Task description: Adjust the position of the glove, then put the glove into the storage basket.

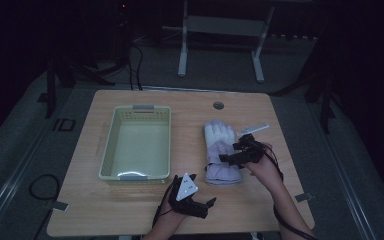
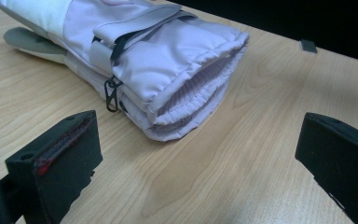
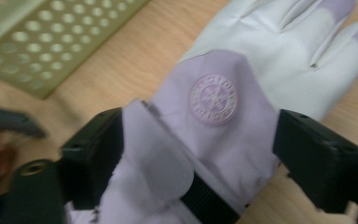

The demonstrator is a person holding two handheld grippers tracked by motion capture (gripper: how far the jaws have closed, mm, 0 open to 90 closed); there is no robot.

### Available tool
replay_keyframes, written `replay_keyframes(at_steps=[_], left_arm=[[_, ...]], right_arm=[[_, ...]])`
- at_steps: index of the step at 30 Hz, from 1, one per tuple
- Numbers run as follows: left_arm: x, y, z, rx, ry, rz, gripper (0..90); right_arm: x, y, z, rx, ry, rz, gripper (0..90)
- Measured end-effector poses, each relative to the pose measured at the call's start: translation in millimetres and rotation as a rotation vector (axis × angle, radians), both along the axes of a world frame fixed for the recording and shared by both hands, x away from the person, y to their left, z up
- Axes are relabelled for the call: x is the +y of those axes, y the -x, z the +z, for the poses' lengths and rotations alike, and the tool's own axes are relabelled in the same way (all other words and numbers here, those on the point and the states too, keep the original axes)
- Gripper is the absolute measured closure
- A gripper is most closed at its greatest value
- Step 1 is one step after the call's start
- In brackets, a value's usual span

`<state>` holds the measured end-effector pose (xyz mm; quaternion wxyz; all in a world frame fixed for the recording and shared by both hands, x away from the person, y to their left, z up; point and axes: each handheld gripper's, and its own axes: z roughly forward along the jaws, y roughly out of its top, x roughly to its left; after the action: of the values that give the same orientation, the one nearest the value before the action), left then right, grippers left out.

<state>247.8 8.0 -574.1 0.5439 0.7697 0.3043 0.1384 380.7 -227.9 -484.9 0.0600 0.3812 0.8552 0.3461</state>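
The gloves point(image 1: 222, 152) are stacked on the table point(image 1: 190, 210), just right of the basket point(image 1: 137, 142), which holds nothing; transfer is judged outstanding. The right gripper point(image 3: 196, 154) is spread wide over the top glove, gripping nothing. The left gripper point(image 2: 191, 158) is open, near the cuffs.

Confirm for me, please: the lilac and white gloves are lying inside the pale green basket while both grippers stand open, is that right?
Not quite. The gloves lie on the wooden table, to the right of the pale green basket, not inside it; the high view shows this. The rest holds: the left gripper stands open short of the cuffs, and the right gripper is open with the top glove between its jaws.
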Motion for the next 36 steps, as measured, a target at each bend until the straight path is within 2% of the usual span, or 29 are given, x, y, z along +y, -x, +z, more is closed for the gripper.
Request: replay_keyframes(at_steps=[2,4,5,8,12,14,16,17,19,21,23,24,26,27,28,30,34,36], left_arm=[[1.0,-1.3,-0.2,0.013,0.011,-0.003,0.5],[1.2,-1.6,-0.3,0.015,0.017,-0.007,0.5],[1.3,-1.7,-0.3,0.016,0.018,-0.016,0.5],[0.9,-2.1,-0.2,0.014,0.021,-0.044,0.4],[-4.9,-1.8,0.5,0.009,-0.032,-0.071,0.4],[-8.7,0.2,2.5,-0.003,-0.041,-0.086,0.4],[-10.3,1.0,4.5,-0.005,-0.045,-0.091,0.5],[-13.8,1.2,11.4,0.004,-0.069,-0.105,0.5],[-16.2,0.5,20.1,0.019,-0.077,-0.138,0.5],[-17.7,-0.3,28.9,0.026,-0.089,-0.158,0.5],[-17.7,-3.5,38.8,0.040,-0.072,-0.150,0.5],[-16.8,-7.0,45.0,0.053,-0.056,-0.137,0.5],[-14.5,-15.3,54.0,0.082,-0.020,-0.127,1.2],[-12.6,-20.5,57.6,0.096,0.026,-0.146,5.2],[-11.6,-25.4,61.3,0.114,0.054,-0.154,5.4],[-11.5,-33.1,68.4,0.107,0.069,-0.156,5.4],[-15.8,-49.1,78.8,0.098,0.033,-0.102,4.7],[-19.0,-58.5,81.6,0.105,0.010,-0.067,4.6]], right_arm=[[-6.1,1.0,-1.3,-0.033,-0.022,0.001,13.5],[-13.0,0.6,-1.6,-0.046,-0.009,-0.009,13.4],[-16.6,0.6,-1.6,-0.052,-0.021,-0.014,13.4],[-26.7,3.0,0.1,-0.091,-0.039,0.018,13.8],[-38.7,6.6,5.1,-0.158,-0.022,0.058,14.3],[-42.6,9.5,9.4,-0.197,-0.011,0.077,14.3],[-44.3,10.8,11.8,-0.206,-0.008,0.085,14.3],[-46.0,11.9,13.8,-0.217,-0.004,0.094,14.3],[-52.9,12.3,17.7,-0.172,-0.026,0.101,14.1],[-57.6,11.8,18.3,-0.181,-0.031,0.088,14.1],[-60.5,12.8,17.8,-0.208,-0.016,0.065,13.0],[-61.5,13.2,17.5,-0.217,-0.014,0.056,12.9],[-64.0,13.4,14.8,-0.207,-0.025,0.069,11.0],[-64.4,13.4,13.6,-0.210,-0.019,0.061,11.2],[-64.9,13.2,12.4,-0.205,-0.017,0.066,11.1],[-65.2,13.1,11.0,-0.199,-0.017,0.064,13.0],[-67.5,10.1,10.5,-0.200,-0.019,0.067,16.5],[-68.1,8.0,11.6,-0.202,-0.022,0.066,23.3]])
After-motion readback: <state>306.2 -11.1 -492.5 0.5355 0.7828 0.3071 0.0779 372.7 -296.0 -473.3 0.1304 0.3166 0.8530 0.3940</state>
